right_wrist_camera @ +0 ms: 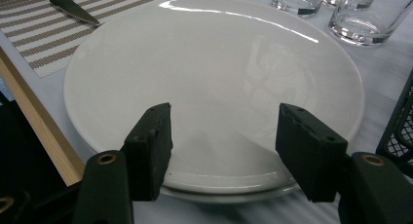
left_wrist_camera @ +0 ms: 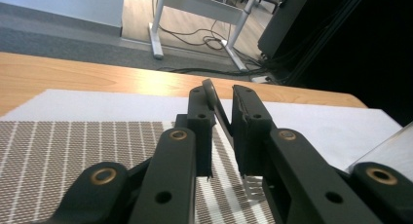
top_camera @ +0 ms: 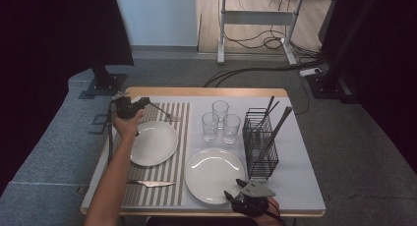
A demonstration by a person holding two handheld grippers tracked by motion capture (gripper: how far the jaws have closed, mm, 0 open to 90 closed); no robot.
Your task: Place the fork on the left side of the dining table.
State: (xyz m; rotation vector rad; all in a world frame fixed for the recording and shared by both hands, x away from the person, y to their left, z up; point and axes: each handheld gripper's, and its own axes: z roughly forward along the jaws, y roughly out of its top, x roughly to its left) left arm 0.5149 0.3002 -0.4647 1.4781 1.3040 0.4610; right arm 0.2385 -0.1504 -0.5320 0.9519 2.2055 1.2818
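My left gripper (top_camera: 144, 104) is at the far left of the table, over the top of the striped placemat (top_camera: 180, 137). A metal fork (top_camera: 163, 111) lies slanted there with its tines on the mat. In the left gripper view the fork handle (left_wrist_camera: 219, 112) runs up between the jaws of my left gripper (left_wrist_camera: 221, 95). A narrow gap shows beside it, so the pads stand a little apart and do not squeeze it. My right gripper (top_camera: 232, 187) hovers open over the near rim of the right white plate (top_camera: 214, 174). In its own view my right gripper (right_wrist_camera: 224, 121) has nothing between its wide jaws, and the plate (right_wrist_camera: 214, 63) lies beneath.
A second white plate (top_camera: 155, 142) lies on the placemat with a knife (top_camera: 152, 183) in front of it. Three glasses (top_camera: 220, 120) stand mid-table. A black wire caddy (top_camera: 260, 142) with long utensils is at the right. A desk and cables are on the floor beyond.
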